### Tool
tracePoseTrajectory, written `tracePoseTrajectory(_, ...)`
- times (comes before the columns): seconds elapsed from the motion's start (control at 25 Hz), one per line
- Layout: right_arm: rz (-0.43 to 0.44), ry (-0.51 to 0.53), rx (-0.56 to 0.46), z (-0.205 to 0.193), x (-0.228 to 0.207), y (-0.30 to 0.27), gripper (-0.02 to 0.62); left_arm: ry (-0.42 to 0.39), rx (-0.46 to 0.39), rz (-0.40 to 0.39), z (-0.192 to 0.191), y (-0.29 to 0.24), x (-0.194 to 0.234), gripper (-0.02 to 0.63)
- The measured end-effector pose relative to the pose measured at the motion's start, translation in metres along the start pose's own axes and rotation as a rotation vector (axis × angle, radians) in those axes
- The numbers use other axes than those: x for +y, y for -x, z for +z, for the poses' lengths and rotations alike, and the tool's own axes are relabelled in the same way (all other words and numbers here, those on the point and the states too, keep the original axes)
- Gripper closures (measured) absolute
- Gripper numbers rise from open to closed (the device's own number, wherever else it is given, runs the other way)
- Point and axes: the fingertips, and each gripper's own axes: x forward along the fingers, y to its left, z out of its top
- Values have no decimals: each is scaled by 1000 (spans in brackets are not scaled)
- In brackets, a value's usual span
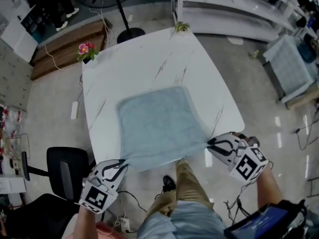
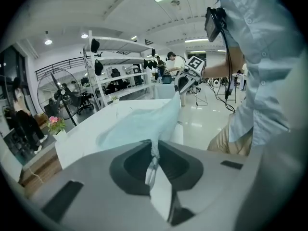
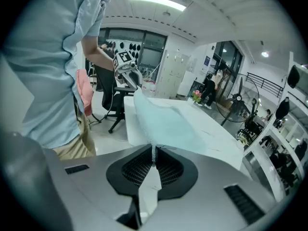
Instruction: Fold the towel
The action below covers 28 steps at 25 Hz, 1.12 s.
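A pale blue towel (image 1: 157,126) lies spread on the white marble table (image 1: 149,63), its near edge lifted off the tabletop. My left gripper (image 1: 123,162) is shut on the towel's near left corner (image 2: 154,150), below the table's front edge. My right gripper (image 1: 209,143) is shut on the near right corner (image 3: 153,150). The near hem stretches taut between the two grippers. In the left gripper view the towel (image 2: 139,121) rises toward the right gripper (image 2: 185,78); in the right gripper view the towel (image 3: 163,121) runs to the left gripper (image 3: 126,73).
A pot of pink flowers (image 1: 85,50) stands at the table's far left corner, a small plant (image 1: 181,27) at the far right corner. A black office chair (image 1: 65,171) stands left of me. A fan stand (image 1: 127,31) is behind the table. Cables lie on the floor.
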Motion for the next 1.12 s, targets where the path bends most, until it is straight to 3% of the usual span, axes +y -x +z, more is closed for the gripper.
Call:
tracePoseTrajectory(0.36, -45, -43, -83, 37, -96, -2, 558, 171, -45, 68, 46, -5, 87, 563)
tracePoseTrajectory(0.6, -39, -123, -105, 35, -163, -32, 558, 239, -40, 95, 55, -36, 157, 563)
tracePoseTrajectory(0.72, -13, -164, -91, 24, -187, -58, 558, 262, -11, 99, 40, -60, 185, 563)
tracePoseTrajectory(1.12, 118, -310, 4, -35, -222, -149, 555, 478, 105, 27, -33, -130, 223, 561)
